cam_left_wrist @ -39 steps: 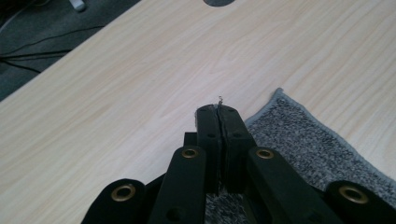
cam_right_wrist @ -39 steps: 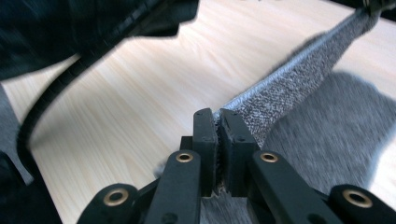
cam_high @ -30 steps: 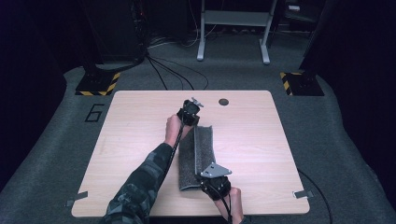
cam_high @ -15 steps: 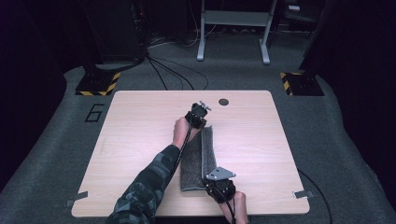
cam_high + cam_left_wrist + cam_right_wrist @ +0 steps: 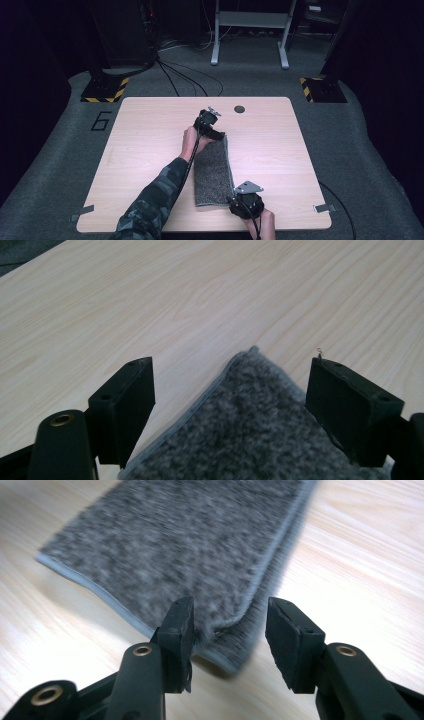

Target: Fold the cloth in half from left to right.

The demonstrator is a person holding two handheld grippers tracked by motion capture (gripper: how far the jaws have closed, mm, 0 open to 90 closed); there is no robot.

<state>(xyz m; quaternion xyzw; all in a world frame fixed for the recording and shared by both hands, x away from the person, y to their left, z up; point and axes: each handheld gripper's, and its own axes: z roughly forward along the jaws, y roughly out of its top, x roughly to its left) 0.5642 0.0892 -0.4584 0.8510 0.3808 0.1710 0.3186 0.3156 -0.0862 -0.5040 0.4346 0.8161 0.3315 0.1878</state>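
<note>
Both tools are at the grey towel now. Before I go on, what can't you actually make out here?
- Towel in the right gripper view: motion blur hides how many layers are folded.
- Towel's near part in the left gripper view: cut off by the bottom edge.
- Small dark disc on the table, high view: too small to identify.
- Left tool: opening unclear from above.

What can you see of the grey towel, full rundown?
The grey towel is a fuzzy, mottled dark-grey cloth with a lighter stitched hem, apparently folded into a long narrow strip: two layers show at its near corner. It lies flat on the wooden table, running away from the person. The left gripper straddles its far corner with jaws open; the right gripper is open around the near corner, whose top layer curls up slightly.
</note>
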